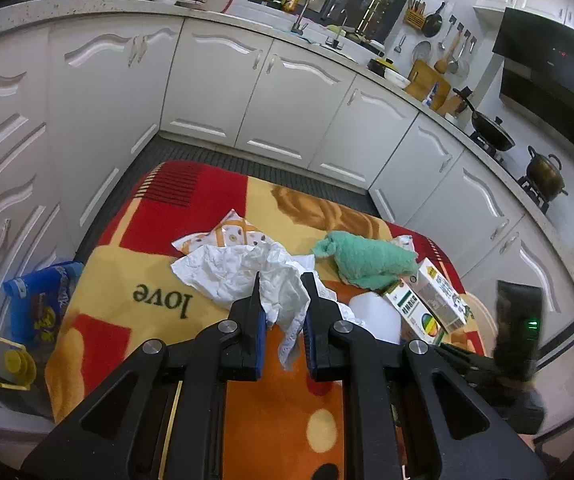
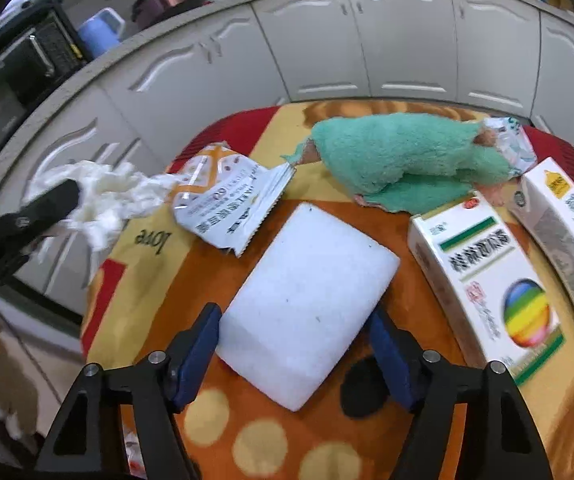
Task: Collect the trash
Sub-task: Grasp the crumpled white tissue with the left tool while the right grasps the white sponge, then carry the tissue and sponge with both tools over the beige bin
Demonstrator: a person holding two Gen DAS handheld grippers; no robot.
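Blanket-covered table (image 2: 271,432), red, yellow and orange, printed "love", set among white kitchen cabinets (image 1: 215,80); green towel (image 2: 399,156), heaped toward the far edge, overlapping a small crumpled packet at the far right corner; two white cartons (image 2: 487,280), side by side along the right edge; white foam block (image 2: 307,304), flat at centre, between the spread fingers of the right gripper (image 2: 295,344), whether the pads press it cannot be told; torn white wrapper (image 2: 227,208), left of the block, near the left edge; crumpled white paper (image 1: 247,276), clamped in the closed left gripper (image 1: 283,316), lifted over the left edge.
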